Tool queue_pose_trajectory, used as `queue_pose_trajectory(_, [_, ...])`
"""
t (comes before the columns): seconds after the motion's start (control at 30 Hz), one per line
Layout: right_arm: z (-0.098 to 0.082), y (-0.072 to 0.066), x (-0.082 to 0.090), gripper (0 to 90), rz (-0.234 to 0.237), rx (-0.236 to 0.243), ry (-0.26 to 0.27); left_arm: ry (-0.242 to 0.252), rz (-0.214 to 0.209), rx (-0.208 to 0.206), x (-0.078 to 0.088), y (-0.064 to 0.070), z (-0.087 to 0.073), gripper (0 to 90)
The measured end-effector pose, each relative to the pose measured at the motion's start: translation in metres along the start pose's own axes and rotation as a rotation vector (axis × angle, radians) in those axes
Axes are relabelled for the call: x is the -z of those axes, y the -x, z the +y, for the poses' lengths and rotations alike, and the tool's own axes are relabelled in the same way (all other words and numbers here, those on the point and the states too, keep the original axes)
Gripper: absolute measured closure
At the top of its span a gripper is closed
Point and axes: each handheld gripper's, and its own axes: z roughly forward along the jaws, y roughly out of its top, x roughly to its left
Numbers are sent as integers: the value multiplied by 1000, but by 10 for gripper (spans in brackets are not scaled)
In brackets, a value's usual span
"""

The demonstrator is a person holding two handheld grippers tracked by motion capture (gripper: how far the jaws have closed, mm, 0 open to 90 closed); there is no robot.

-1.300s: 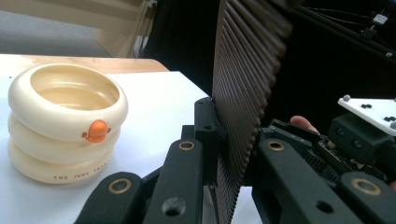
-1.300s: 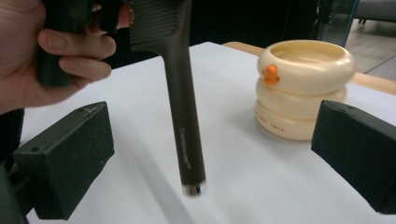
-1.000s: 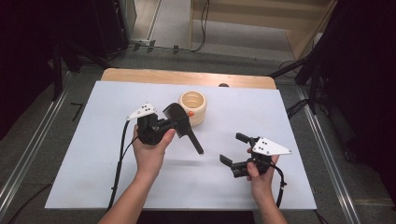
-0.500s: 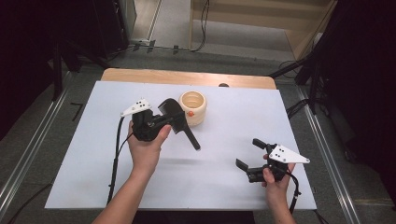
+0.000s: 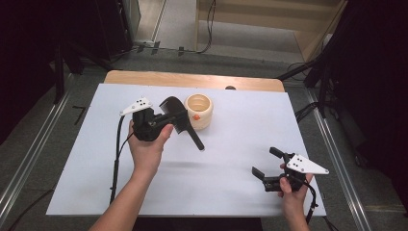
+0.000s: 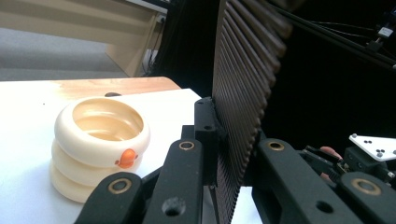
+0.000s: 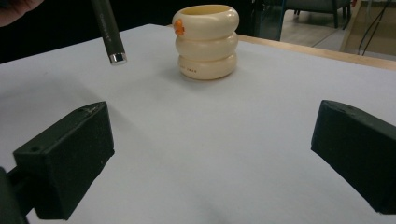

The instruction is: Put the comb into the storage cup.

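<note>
High view, my left gripper (image 5: pixel 166 120): pinches black comb (image 5: pixel 180 120), left of cream cup (image 5: pixel 198 111).
My right gripper (image 5: pixel 267 163): spread, near right.

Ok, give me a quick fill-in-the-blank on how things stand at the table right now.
1. The left tool is shut on a black ____.
2. The right tool is ____, with nothing between its jaws.
3. The cream ringed cup stands ____ on the white table.
4. The small spot on the cup's side is ____ in colour.

Missing words: comb; open; upright; orange
</note>
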Motion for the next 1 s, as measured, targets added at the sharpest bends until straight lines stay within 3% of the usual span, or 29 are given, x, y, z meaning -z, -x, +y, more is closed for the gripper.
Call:
queue_pose_trajectory(0.5, [-10, 10, 18, 0, -36, -21, -2, 9, 30, -20, 2, -7, 14, 845])
queue_pose_trajectory(1.0, [-17, 19, 21, 0, -60, -15, -5, 16, 57, -34, -2, -16, 38, 844])
